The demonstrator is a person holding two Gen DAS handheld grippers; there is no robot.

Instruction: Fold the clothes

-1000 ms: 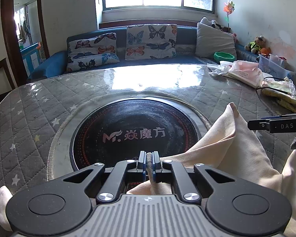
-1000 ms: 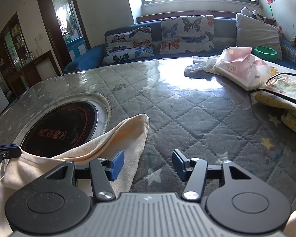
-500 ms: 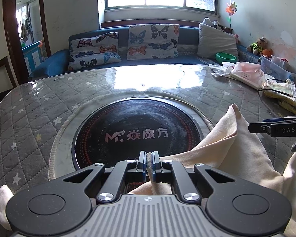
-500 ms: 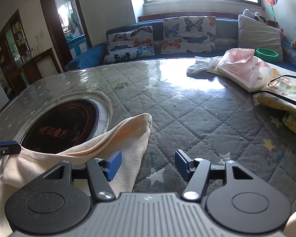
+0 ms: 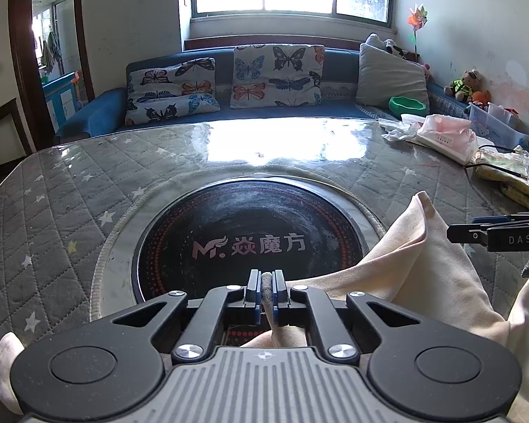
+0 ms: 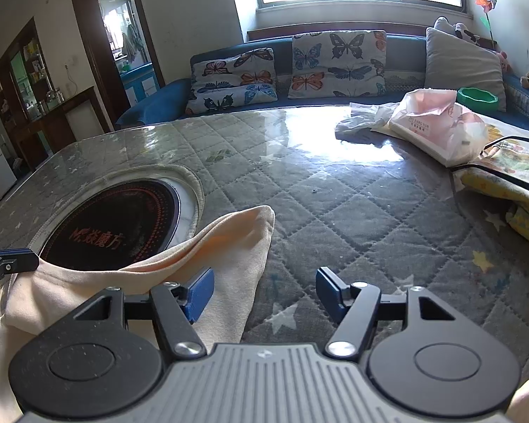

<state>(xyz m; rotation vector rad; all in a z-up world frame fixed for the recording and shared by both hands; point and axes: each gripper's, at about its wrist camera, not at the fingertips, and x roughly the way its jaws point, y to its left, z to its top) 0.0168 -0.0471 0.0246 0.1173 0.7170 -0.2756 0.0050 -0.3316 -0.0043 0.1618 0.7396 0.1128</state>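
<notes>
A: Why does the left gripper (image 5: pixel 267 290) pinch the cloth (image 5: pixel 426 275)?
B: To anchor it on the table (image 6: pixel 352 211) by the hob (image 5: pixel 250 243). The right gripper (image 6: pixel 264 290), jaws just widening, nothing between them, readies a grab.

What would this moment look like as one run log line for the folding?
left gripper: shut on cream garment | right gripper: open, jaws just opening, nothing between | garment part-draped on quilted table
</notes>
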